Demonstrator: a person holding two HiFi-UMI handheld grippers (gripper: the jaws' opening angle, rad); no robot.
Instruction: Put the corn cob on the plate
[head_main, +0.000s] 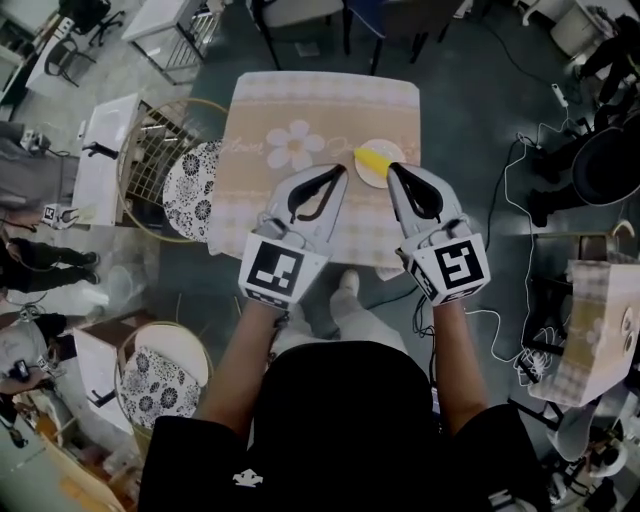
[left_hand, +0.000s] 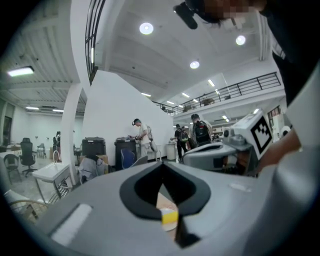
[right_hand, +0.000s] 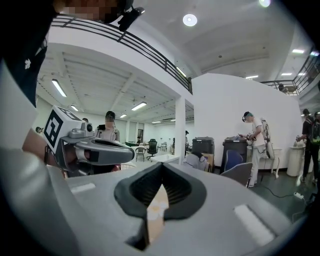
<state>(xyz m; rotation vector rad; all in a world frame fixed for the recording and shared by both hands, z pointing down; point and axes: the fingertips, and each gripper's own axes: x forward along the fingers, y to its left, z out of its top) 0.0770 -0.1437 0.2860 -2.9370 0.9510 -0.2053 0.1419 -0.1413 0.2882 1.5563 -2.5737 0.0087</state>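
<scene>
We hold the left gripper and the right gripper closed on nothing, and the corn cob lies on the plate, just ahead between their fingertips, nearer the right one, its long axis slanting crosswise.

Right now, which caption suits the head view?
Yellow corn cob lies on small white round plate; left tool and right tool both shut, empty.

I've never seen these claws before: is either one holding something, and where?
Nothing is held. The left gripper and right gripper are both shut and empty; the corn cob lies on the plate.
</scene>
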